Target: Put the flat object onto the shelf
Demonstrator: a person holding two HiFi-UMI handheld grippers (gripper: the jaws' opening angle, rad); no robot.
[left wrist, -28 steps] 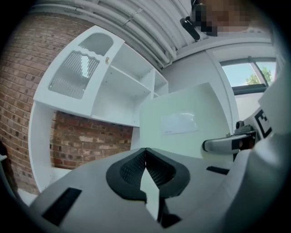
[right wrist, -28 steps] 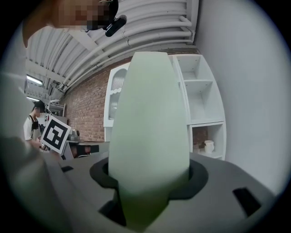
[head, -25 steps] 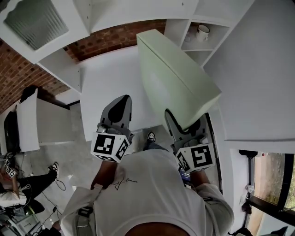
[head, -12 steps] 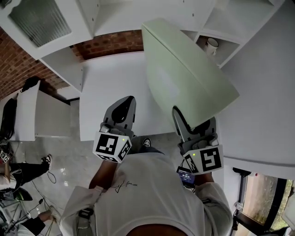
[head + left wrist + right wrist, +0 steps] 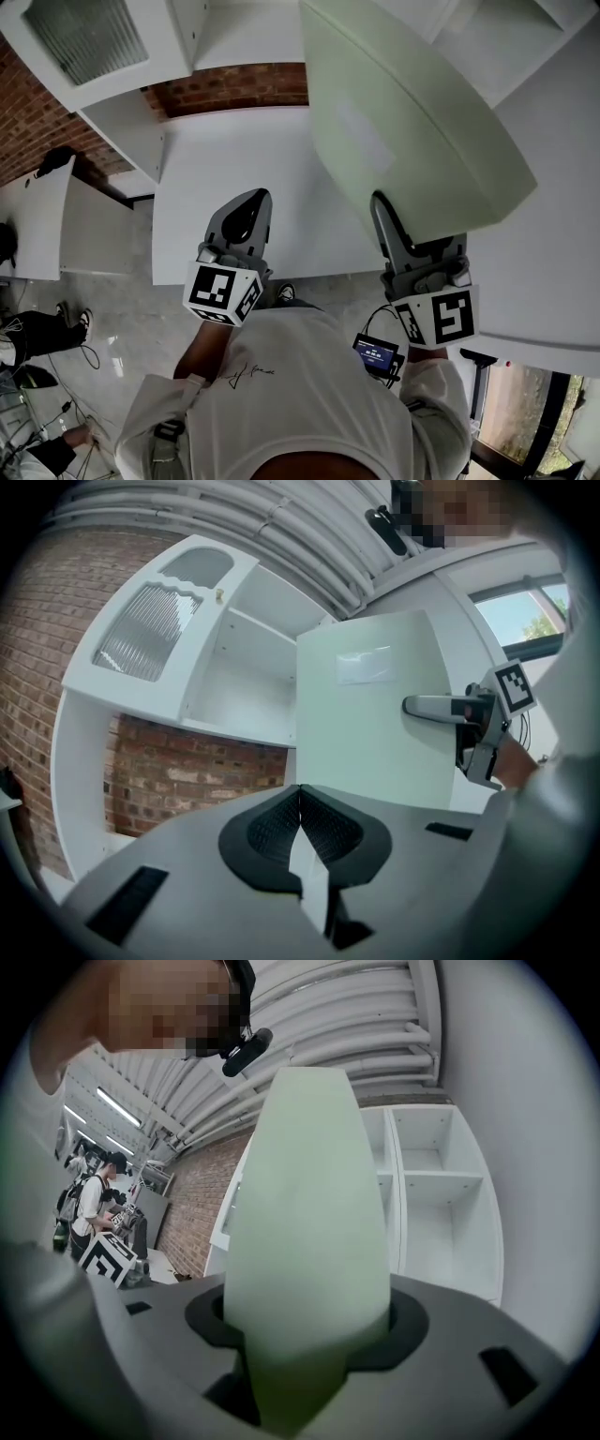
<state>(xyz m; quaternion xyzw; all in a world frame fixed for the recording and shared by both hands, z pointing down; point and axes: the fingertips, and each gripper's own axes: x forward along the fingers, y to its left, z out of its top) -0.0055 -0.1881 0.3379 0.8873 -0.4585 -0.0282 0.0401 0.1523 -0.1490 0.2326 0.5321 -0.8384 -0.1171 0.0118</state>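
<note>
clamping the flat object by its near edge, the right gripper holds it above the counter; the right gripper view shows both fingers pressing, the head view seemingly one. left gripper fingers together.

You work in bright, even daylight: the white table nearly washes out in your head view, and only soft grey shadows sit inside the shelf compartments. Light comes from the window at the right of the left gripper view. Both gripper views bend hard at the edges and fade to a dark round rim. Close to the lens things go soft — the left gripper looks hazy, and the pale green flat object blurs at its near end.
</note>
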